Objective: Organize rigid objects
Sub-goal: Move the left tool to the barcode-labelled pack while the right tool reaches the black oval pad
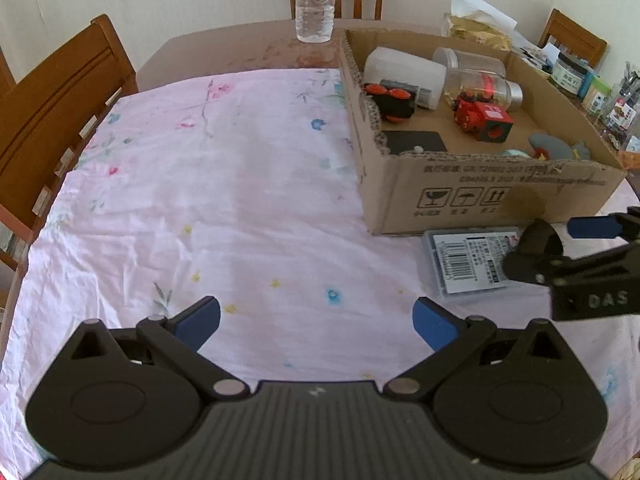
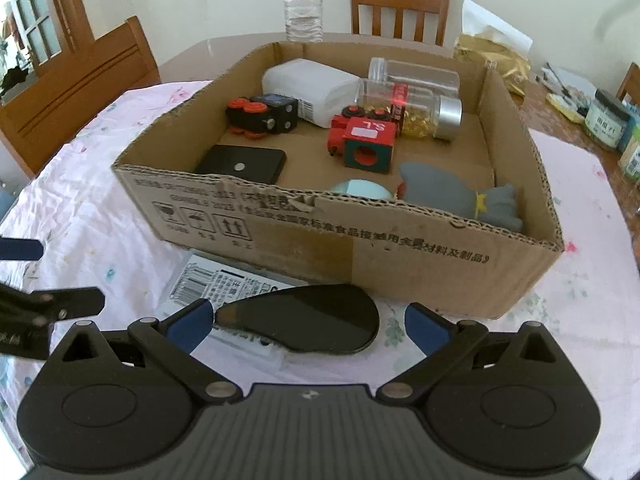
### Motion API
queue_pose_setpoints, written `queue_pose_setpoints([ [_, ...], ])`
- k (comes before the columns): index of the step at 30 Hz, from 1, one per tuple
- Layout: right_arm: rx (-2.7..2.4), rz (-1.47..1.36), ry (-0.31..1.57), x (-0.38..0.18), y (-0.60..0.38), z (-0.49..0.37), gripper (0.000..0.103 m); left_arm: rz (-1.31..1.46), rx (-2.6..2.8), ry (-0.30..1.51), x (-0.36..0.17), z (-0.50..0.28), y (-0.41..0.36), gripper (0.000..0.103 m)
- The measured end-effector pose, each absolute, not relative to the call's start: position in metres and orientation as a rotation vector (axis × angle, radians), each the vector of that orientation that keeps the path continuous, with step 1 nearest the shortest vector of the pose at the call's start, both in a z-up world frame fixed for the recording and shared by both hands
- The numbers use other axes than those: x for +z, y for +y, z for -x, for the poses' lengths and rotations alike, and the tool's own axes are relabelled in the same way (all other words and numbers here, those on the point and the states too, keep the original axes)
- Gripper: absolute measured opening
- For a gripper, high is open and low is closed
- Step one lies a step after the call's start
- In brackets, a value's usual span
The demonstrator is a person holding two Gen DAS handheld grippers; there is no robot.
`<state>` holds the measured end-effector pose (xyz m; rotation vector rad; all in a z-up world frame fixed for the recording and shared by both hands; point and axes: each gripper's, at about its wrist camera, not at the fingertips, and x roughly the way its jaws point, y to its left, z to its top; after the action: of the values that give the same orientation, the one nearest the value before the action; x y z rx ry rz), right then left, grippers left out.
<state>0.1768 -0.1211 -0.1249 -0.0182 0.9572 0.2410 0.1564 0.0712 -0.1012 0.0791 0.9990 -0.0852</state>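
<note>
Cardboard box (image 2: 400, 256) fills the middle of my right wrist view, holding the toy trains (image 2: 362, 140), bottles (image 2: 416, 110), black case (image 2: 244, 164) and grey plush (image 2: 460, 196). Labelled packet (image 2: 216, 290) lies on the pink cloth (image 2: 100, 216) just below the box's front wall, a dark glossy piece (image 2: 320, 324) overlapping it. My right gripper (image 2: 306, 326) is spread wide with that piece between its pads, grasping nothing; my left gripper (image 1: 316, 322), lower centre of its view, is also released over bare cloth.

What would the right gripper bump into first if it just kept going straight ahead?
Probably the dark teardrop-shaped object lying between its open fingers, on top of the labelled flat case. Beyond that stands the near wall of the cardboard box. Depth is hard to judge in this view.
</note>
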Motion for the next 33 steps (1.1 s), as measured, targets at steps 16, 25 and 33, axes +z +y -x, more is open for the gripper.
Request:
queue_pose_setpoints([
  [16, 0.14, -0.021, 0.984, -0.135, -0.165, -0.181, 0.103, -0.084, -0.089, 1.016, -0.103, -0.162, 0.044, 0.102],
  [25, 0.184, 0.063, 1.0, -0.131, -0.183, -0.168, 0.103, -0.105, -0.164, 1.006, -0.101, -0.175, 0.006, 0.102],
  [33, 0.239, 0.151, 1.026, -0.136, -0.19, -0.148, 0.103, -0.12, -0.234, 1.012, -0.114, -0.186, -0.03, 0.102],
])
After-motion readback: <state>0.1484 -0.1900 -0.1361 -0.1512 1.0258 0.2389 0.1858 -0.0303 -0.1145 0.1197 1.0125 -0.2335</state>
